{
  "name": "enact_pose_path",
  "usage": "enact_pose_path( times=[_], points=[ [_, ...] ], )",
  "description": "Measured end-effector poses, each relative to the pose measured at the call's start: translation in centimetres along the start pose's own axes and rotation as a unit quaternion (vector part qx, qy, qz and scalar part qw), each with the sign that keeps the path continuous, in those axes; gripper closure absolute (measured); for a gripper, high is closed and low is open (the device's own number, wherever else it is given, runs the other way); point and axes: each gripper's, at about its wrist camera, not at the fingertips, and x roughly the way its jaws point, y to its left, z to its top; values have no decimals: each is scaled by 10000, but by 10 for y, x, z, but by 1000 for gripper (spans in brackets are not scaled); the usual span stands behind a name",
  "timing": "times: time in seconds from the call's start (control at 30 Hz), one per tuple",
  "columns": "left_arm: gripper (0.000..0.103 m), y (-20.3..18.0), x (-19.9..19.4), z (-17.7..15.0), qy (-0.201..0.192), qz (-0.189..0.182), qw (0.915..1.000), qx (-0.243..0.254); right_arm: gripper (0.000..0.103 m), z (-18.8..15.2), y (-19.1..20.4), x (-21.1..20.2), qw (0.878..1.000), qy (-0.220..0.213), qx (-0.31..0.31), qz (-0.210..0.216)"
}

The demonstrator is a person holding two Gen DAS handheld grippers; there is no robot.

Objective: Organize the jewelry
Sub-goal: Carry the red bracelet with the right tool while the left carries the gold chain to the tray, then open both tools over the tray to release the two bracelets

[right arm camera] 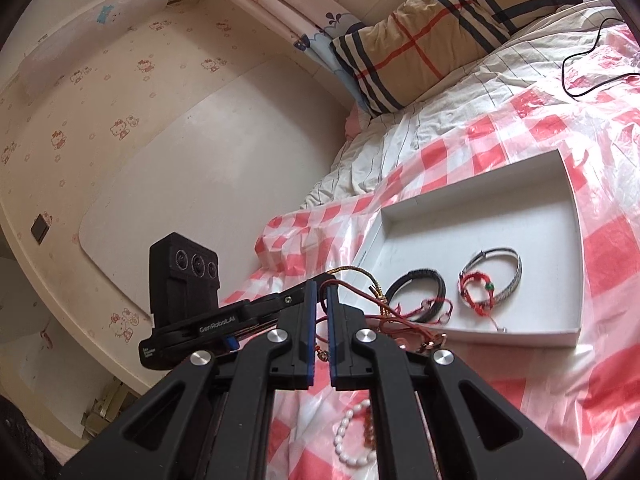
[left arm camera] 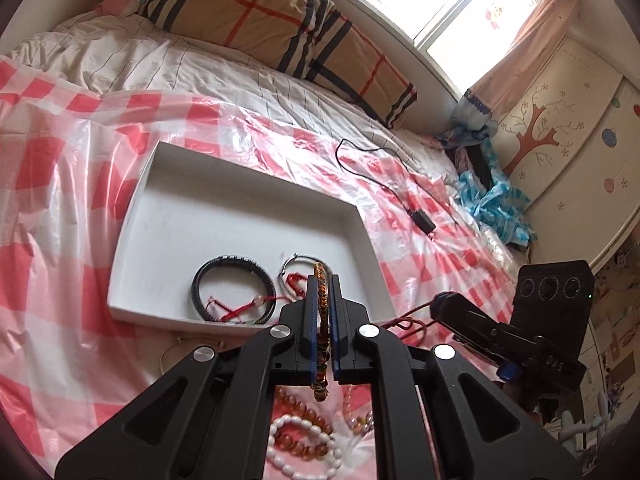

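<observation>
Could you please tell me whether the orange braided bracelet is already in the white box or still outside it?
Outside. The left claw grips the orange braided bracelet on edge, before the white box's near rim.
</observation>
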Motion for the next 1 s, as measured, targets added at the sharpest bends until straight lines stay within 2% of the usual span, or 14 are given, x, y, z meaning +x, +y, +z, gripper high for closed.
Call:
enact_pose_path(
  times=[0.1, 0.2, 0.23, 0.27, 0.3, 0.33, 0.37, 0.43, 0.6, 0.67, 0.77, 0.87, 1.0],
  points=[
    [98, 5, 8, 7, -76, -99, 9998, -162, 97, 12, -4, 9, 9999, -74, 7, -106],
    [98, 14, 20, 12, -149, -78, 9992, -350, 96, 25, -9, 24, 9990, -168, -92, -411],
    [97, 20, 27, 13, -162, 89, 9990, -414, 83, 29, -13, 32, 9977, -179, -112, -643],
    [95, 26, 33, 13, -120, 298, 9983, -482, 52, 31, -19, 42, 9957, -172, -98, -907],
    [84, 34, 41, 13, 13, 599, 9965, -591, 42, 32, -25, 51, 9933, -74, -19, -1155],
    [67, 42, 46, 11, 124, 890, 9934, -718, 41, 29, -34, 61, 9904, 83, 93, -1379],
    [61, 48, 48, 10, 170, 1073, 9907, -818, 41, 25, -39, 66, 9883, 190, 165, -1503],
    [58, 53, 45, 8, 161, 1255, 9881, -870, 41, 16, -46, 72, 9849, 383, 223, -1671],
    [43, 41, 25, 6, -22, 1508, 9876, -432, 41, 5, -42, 60, 9829, 320, 177, -1807],
    [41, 39, 18, 2, 14, 1599, 9865, -344, 41, -2, -36, 59, 9782, 432, 16, -2033],
    [39, 43, 7, -3, 83, 1628, 9861, -331, 41, -9, -21, 72, 9707, 734, -582, -2211],
    [38, 47, -3, -9, 141, 1651, 9857, -306, 41, -21, -5, 95, 9583, 1091, -1210, -2347],
    [37, 51, -11, -15, 194, 1673, 9853, -278, 40, -26, -3, 117, 9365, 1117, -1616, -2903]
  ],
)
